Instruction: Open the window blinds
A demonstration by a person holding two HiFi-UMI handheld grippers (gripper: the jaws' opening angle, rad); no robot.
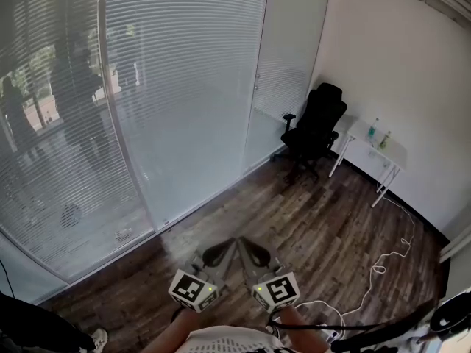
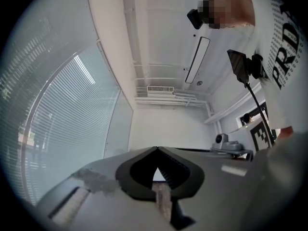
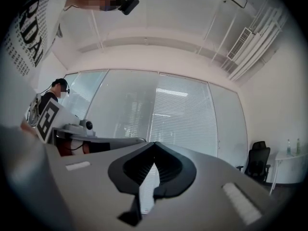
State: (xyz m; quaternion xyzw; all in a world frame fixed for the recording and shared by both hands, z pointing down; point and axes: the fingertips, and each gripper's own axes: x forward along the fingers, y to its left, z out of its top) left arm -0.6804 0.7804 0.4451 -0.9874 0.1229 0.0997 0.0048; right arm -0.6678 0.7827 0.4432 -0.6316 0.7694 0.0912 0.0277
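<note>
Closed white slat blinds (image 1: 184,87) hang behind the glass wall that fills the left and middle of the head view; they also show as blinds (image 2: 62,124) in the left gripper view and as blinds (image 3: 183,121) in the right gripper view. My left gripper (image 1: 221,253) and right gripper (image 1: 254,254) are held side by side low in front of my body, well short of the glass and tilted slightly upward. The left gripper (image 2: 156,148) has its tips together with nothing between them. So does the right gripper (image 3: 154,144).
A black office chair (image 1: 316,127) stands by the far corner, next to a small white table (image 1: 377,153) with bottles on it. A white cable (image 1: 383,263) trails over the wooden floor at right. A black stand (image 1: 390,329) crosses the bottom right. Another person (image 3: 53,97) stands off to my side.
</note>
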